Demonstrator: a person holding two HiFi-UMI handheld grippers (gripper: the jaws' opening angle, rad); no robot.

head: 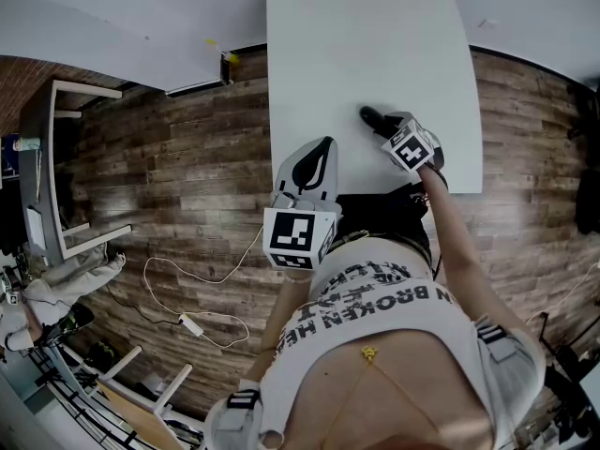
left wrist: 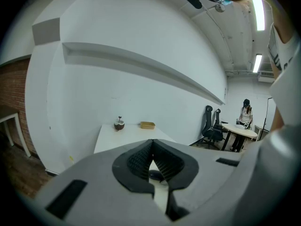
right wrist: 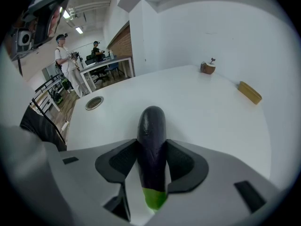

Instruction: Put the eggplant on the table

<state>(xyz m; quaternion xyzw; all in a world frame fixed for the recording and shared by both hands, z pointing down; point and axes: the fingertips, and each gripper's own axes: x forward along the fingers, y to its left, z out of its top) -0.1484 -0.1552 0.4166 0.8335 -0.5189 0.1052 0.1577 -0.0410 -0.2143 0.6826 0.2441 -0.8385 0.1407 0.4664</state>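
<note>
A dark purple eggplant [right wrist: 151, 126] with a green stem end lies lengthwise between the jaws of my right gripper [right wrist: 151, 144], which is shut on it. In the head view the eggplant [head: 368, 114] sticks out ahead of the right gripper [head: 384, 127], above the near part of the white table [head: 375, 36]. Whether its tip touches the tabletop I cannot tell. My left gripper [head: 320, 150] hovers at the table's near left edge, jaws shut with nothing between them. In the left gripper view the left gripper [left wrist: 151, 146] has its pads meeting at the tips.
A small brown round object [right wrist: 207, 68] and a flat yellow-brown tray [right wrist: 249, 92] sit at the table's far end. A round cable hole [right wrist: 94, 102] is in the tabletop. A white cable [head: 187, 319] lies on the wooden floor. People stand at a desk [right wrist: 101, 65].
</note>
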